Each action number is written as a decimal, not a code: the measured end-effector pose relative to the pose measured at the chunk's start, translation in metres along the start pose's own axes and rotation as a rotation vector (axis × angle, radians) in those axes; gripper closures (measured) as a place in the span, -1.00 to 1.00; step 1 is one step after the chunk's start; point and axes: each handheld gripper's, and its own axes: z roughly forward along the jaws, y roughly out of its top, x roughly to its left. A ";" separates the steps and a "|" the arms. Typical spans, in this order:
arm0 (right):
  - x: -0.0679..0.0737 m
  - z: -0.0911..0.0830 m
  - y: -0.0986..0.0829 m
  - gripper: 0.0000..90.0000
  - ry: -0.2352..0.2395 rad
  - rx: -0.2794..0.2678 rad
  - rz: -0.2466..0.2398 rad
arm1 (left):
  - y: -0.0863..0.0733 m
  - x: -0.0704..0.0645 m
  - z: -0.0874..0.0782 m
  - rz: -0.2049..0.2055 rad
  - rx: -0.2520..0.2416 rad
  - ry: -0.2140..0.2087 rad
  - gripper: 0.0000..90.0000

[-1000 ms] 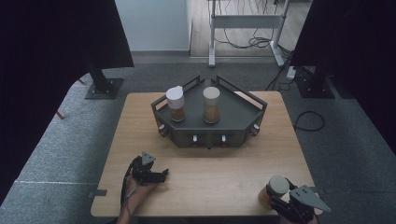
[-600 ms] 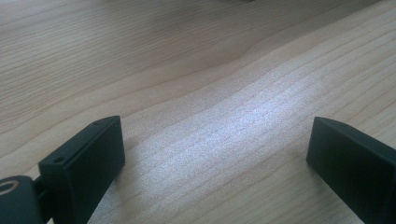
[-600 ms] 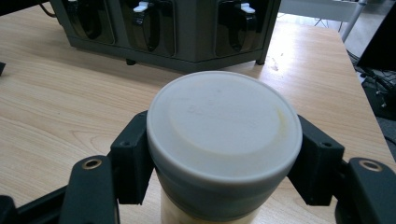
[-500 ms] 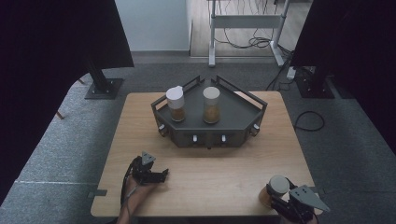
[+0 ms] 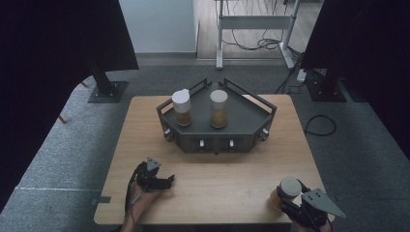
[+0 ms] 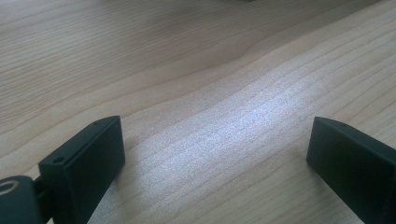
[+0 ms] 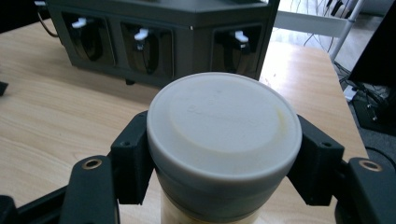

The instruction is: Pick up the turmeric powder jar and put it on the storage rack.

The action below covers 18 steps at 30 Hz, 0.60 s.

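While my right gripper (image 7: 224, 163) clamps the jar (image 7: 224, 135) just under its lid at the table's (image 5: 212, 193) near right corner, my left gripper (image 6: 215, 154) rests spread and empty, out of the way. Farther off, the rack (image 5: 241, 113) carries two matching jars, so I judge this one belongs there.

My wooden surface (image 5: 145, 121) stands on grey carpet (image 5: 63, 145) that runs around it on every side. Black curtains (image 5: 53, 43) hang at far left and far right, each beside a dark stand with a flat base (image 5: 107, 91). Between them, far off, I see a pale wall (image 5: 157, 24), a strip of wood floor (image 5: 251, 14) and a white metal frame (image 5: 254, 21) with loose cables (image 5: 263, 44). Soft light shines on the wood grain.
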 end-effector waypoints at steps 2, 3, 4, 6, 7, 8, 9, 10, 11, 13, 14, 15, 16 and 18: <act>0.000 0.000 0.003 -0.26 0.001 -0.009 0.001 | 0.000 0.000 0.000 0.000 0.000 0.000 -0.91; 0.000 -0.001 0.005 -0.26 0.001 -0.012 -0.001 | 0.000 0.000 0.000 0.000 0.000 0.000 -0.91; 0.000 0.000 0.007 -0.27 0.001 -0.016 -0.002 | 0.000 0.000 0.000 0.000 0.000 0.000 -0.91; 0.000 0.000 0.011 -0.26 0.000 -0.021 -0.005 | 0.000 0.000 0.000 0.000 0.000 0.000 -0.91; 0.000 0.000 0.013 -0.26 0.000 -0.023 -0.004 | 0.000 0.000 0.000 0.000 0.000 0.000 -0.91; 0.000 0.000 0.014 -0.26 -0.001 -0.025 -0.004 | 0.000 0.000 0.000 -0.001 0.000 0.000 -0.91; 0.000 0.001 0.016 -0.27 -0.001 -0.027 -0.005 | 0.000 0.000 0.000 0.000 0.000 0.000 -0.91; 0.000 0.001 0.018 -0.26 0.000 -0.028 -0.004 | 0.000 0.000 0.000 0.000 0.000 0.000 -0.91; -0.001 0.002 0.020 -0.26 0.001 -0.029 -0.004 | 0.000 0.000 0.000 0.000 0.000 0.000 -0.91; -0.002 0.003 0.023 -0.27 0.004 -0.027 -0.001 | 0.000 0.000 0.000 0.000 0.000 0.000 -0.91; -0.002 0.003 0.025 -0.26 0.006 -0.027 0.001 | 0.000 0.000 0.000 0.000 0.000 0.000 -0.91; -0.003 0.004 0.026 -0.27 0.008 -0.027 0.002 | 0.000 0.000 0.000 0.000 0.000 0.000 -0.91; -0.004 0.005 0.027 -0.26 0.009 -0.026 0.004 | 0.000 0.000 0.000 0.000 0.000 0.000 -0.91; -0.005 0.006 0.029 -0.26 0.007 -0.025 0.007 | 0.000 0.000 0.000 0.000 0.000 0.000 -0.91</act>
